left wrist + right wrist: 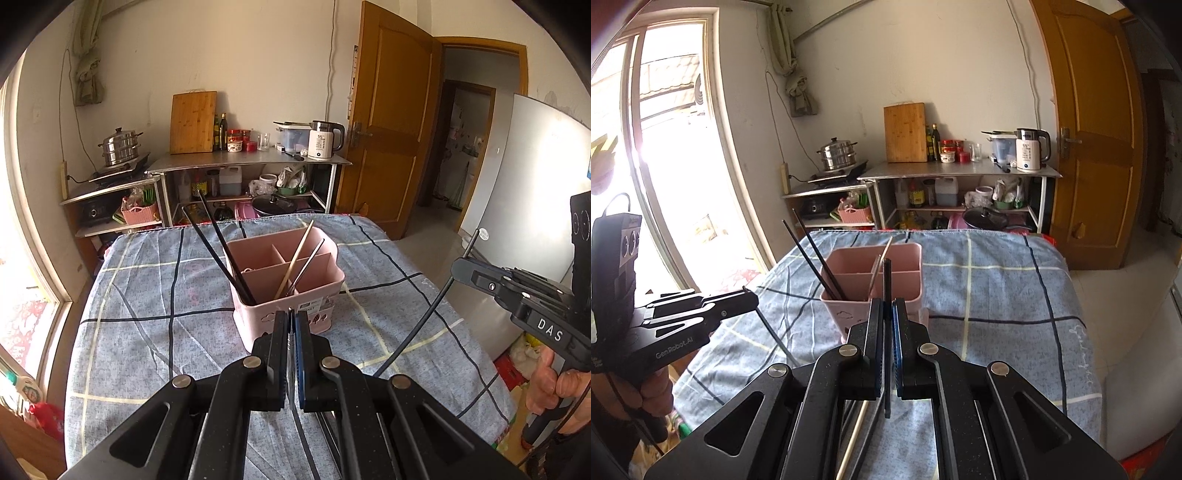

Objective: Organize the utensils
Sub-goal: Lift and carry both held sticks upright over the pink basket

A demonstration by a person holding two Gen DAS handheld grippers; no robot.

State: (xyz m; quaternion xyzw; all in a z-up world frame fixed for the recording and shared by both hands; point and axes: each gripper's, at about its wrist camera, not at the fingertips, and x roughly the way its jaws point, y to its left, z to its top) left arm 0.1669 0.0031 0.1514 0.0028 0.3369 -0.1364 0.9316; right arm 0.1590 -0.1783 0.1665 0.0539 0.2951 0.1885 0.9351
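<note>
A pink divided utensil caddy (291,291) stands on the blue checked tablecloth (147,295). It holds two black chopsticks (221,247) in its left cell, and a wooden chopstick (295,258) and a metal one in its right cell. My left gripper (291,317) is shut on a thin dark chopstick just in front of the caddy. My right gripper (886,306) is shut on a black chopstick (887,284), upright near the caddy (871,277). The right gripper also shows at the right of the left wrist view (461,267), holding that chopstick (417,325).
More chopsticks (857,435) lie on the cloth under the right gripper. Behind the table stands a metal shelf (251,158) with a kettle, a cutting board and bottles. A window is at the left and a wooden door (388,122) at the right.
</note>
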